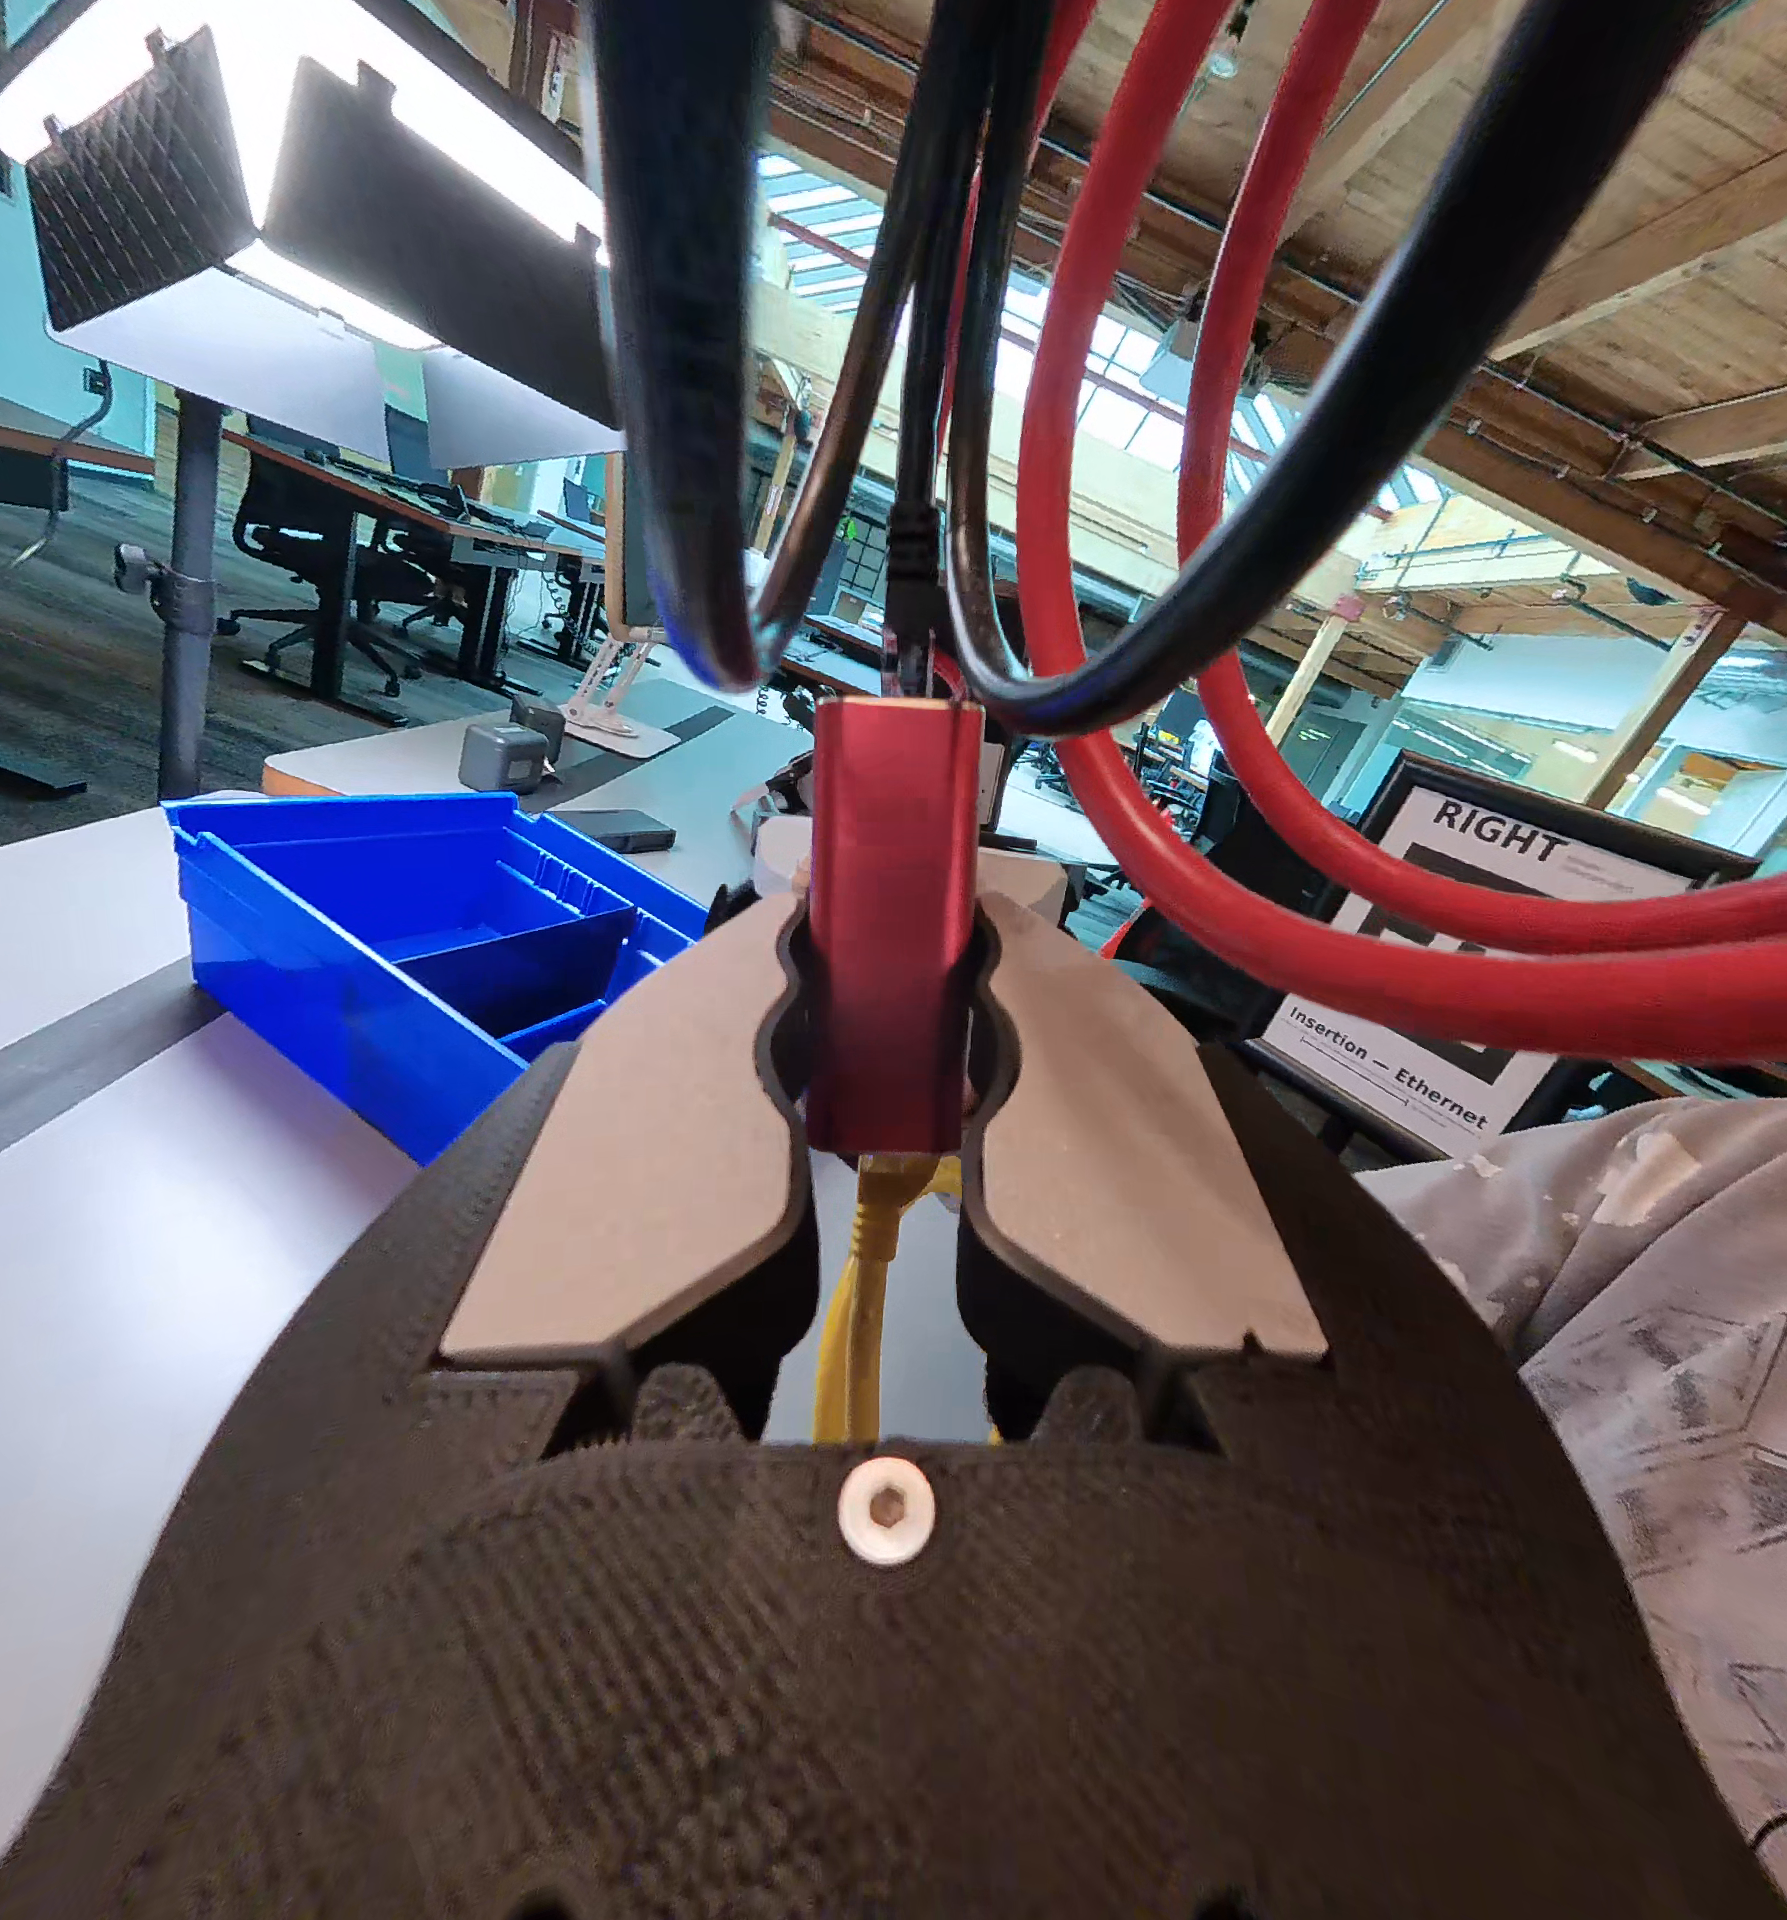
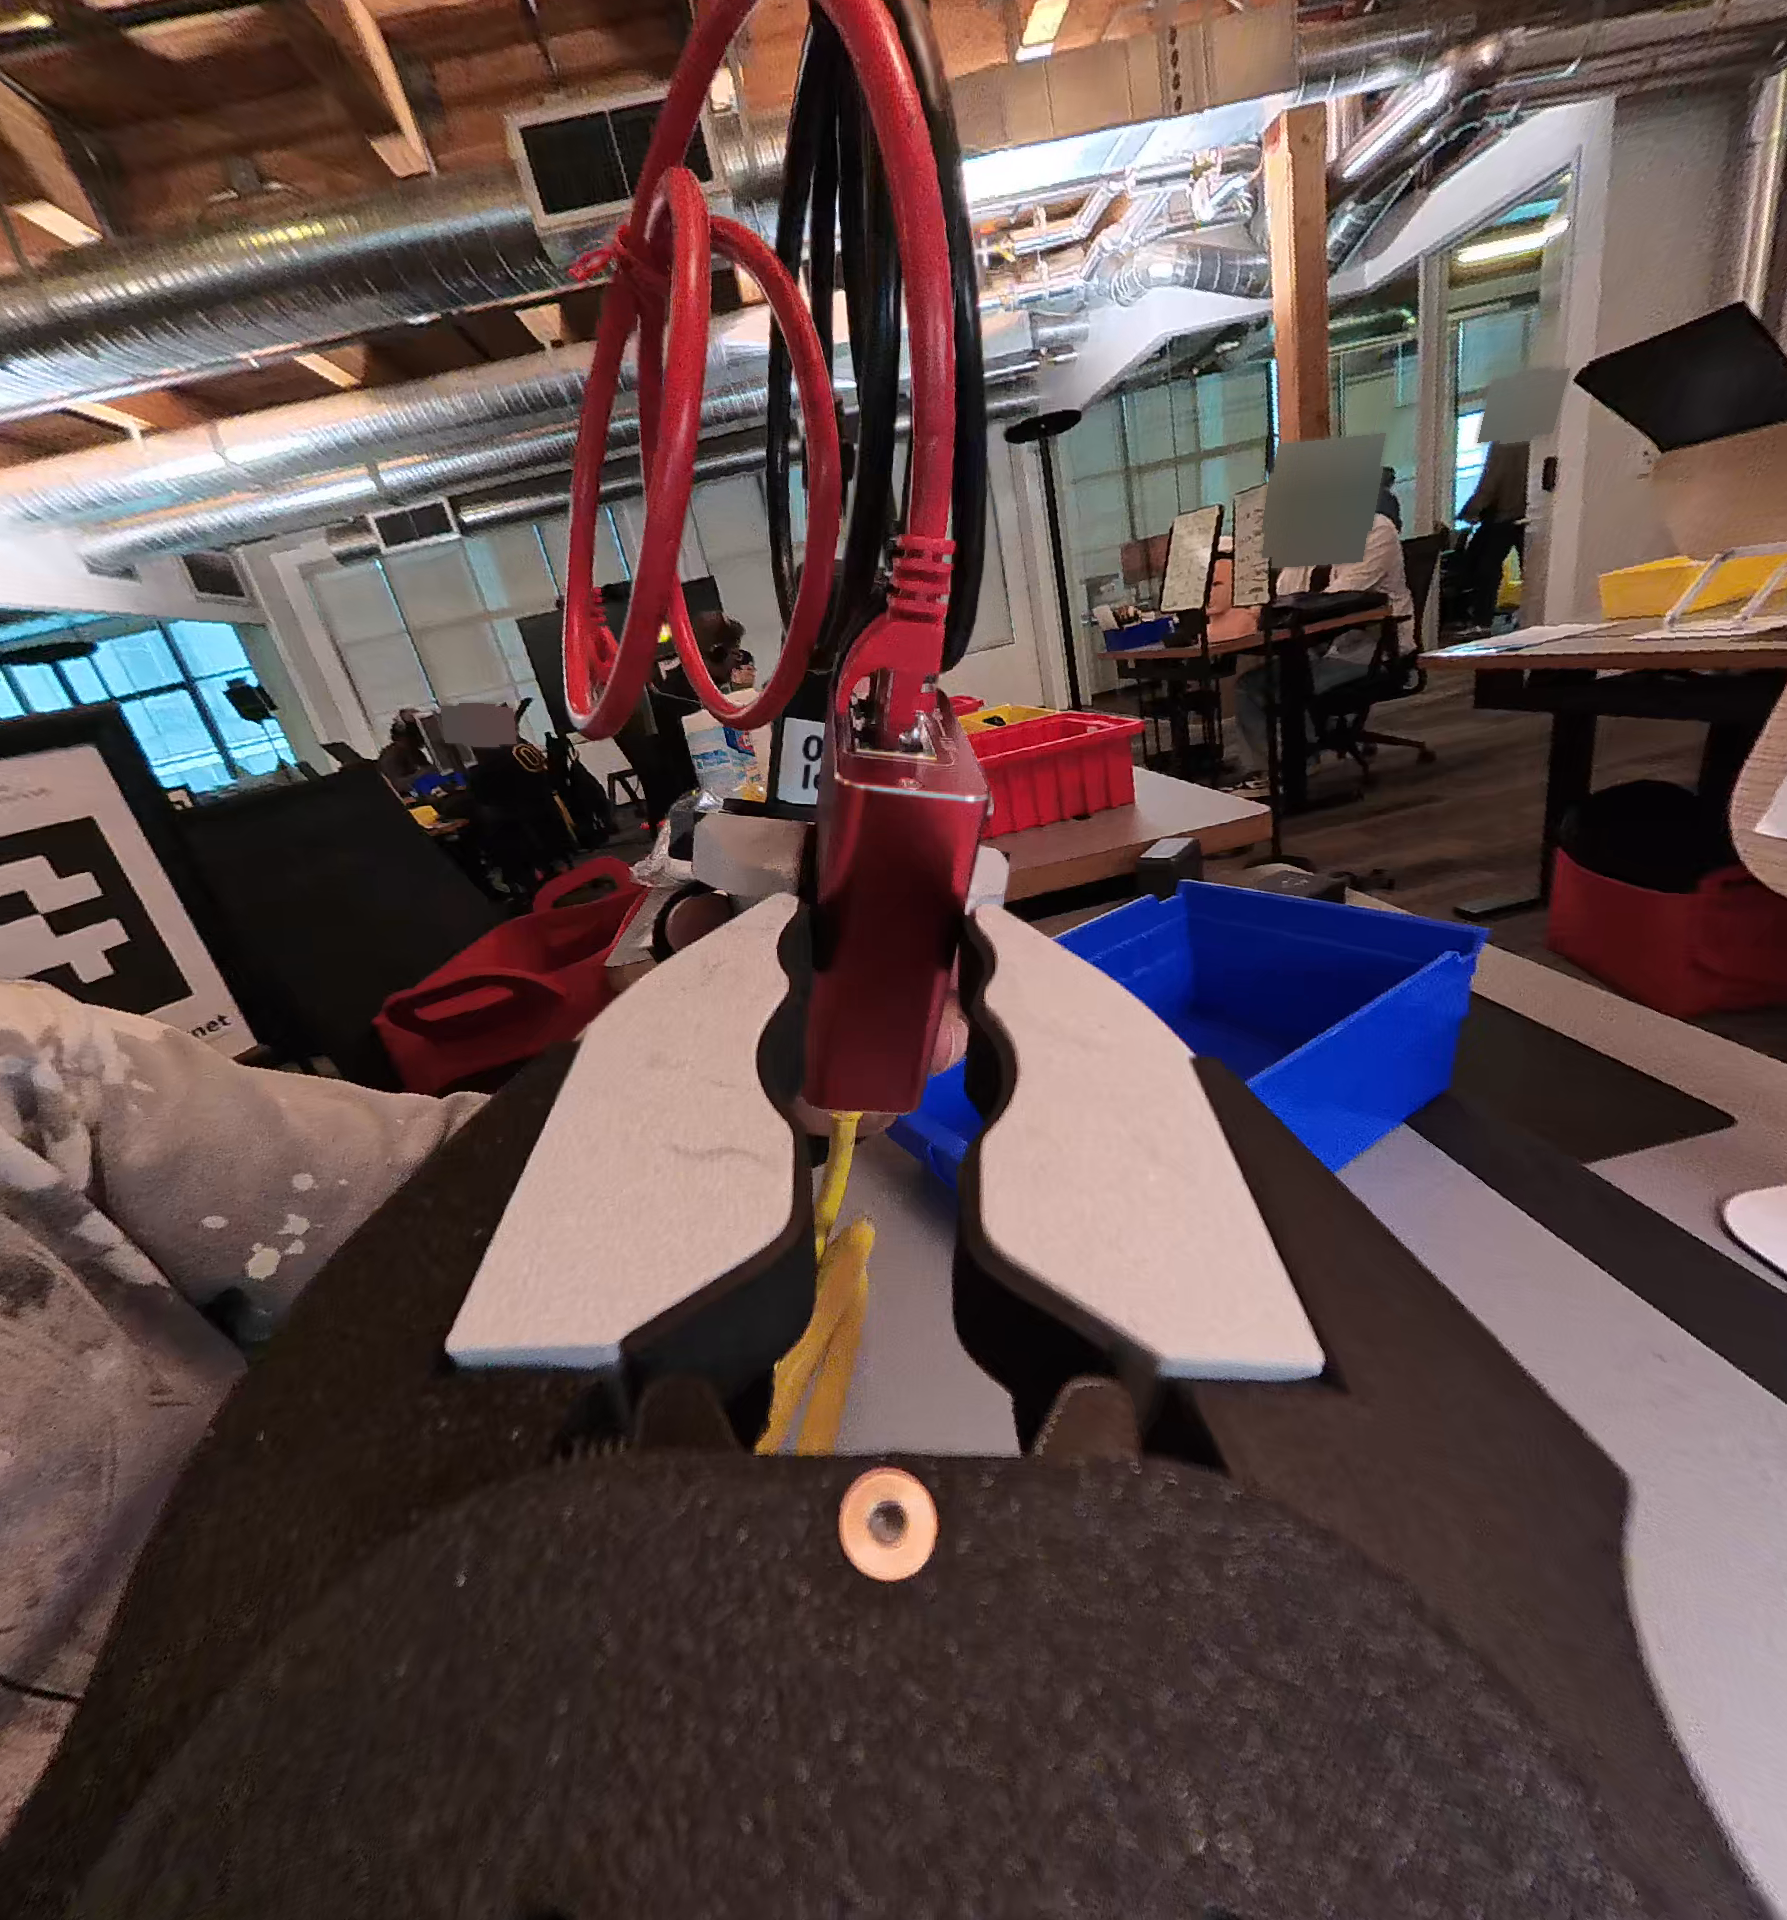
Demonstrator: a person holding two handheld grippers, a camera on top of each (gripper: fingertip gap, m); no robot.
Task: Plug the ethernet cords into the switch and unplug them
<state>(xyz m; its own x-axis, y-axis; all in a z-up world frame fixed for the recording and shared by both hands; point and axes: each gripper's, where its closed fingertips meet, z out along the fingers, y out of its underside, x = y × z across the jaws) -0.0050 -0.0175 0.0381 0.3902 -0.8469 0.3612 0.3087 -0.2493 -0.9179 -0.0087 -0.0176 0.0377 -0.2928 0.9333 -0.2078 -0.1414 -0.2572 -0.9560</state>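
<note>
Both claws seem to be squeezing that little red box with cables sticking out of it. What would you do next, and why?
Probably let the right gripper release and take the red plug on top. Both grippers clamp the red switch, so neither is free; the left gripper could hold it alone.

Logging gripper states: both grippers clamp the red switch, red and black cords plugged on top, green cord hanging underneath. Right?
Nearly. The cord under the red switch is yellow, not green; both wrist views show it. Both grippers, left and right, clamp the switch, with red and black cords on top.
</note>
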